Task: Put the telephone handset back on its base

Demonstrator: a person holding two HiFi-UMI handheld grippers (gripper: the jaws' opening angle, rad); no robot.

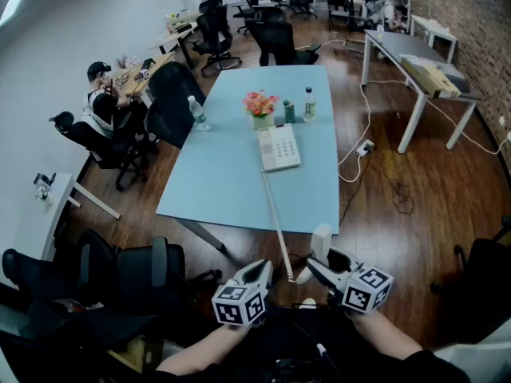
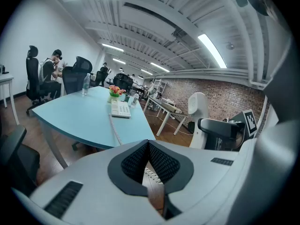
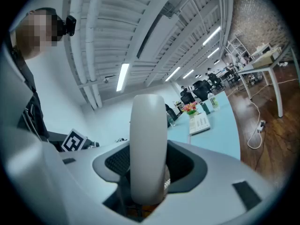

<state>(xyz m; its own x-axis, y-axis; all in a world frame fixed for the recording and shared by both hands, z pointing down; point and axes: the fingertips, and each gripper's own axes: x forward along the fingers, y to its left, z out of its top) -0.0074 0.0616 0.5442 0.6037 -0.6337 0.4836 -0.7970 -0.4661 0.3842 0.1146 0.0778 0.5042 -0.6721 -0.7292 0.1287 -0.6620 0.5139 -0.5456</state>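
Observation:
The white telephone handset (image 1: pixel 321 242) stands upright between the jaws of my right gripper (image 1: pixel 316 266), which is shut on it, below the table's near edge. In the right gripper view the handset (image 3: pixel 149 139) fills the gap between the dark pads (image 3: pixel 117 161). Its coiled cord (image 1: pixel 275 214) runs across the light blue table (image 1: pixel 223 190) to the white phone base (image 1: pixel 279 147), whose cradle is bare. My left gripper (image 1: pixel 262 271) hangs beside the right one, shut with nothing in it (image 2: pixel 148 146). From there I see the handset (image 2: pixel 197 108) to the right and the base (image 2: pixel 121 109) far off.
A flower pot (image 1: pixel 261 104), a small can and two water bottles (image 1: pixel 309 104) stand behind the base. Black office chairs (image 1: pixel 152 274) crowd the near left corner. A person (image 1: pixel 100 94) sits at a desk to the left. Another table (image 1: pixel 423 66) stands at far right.

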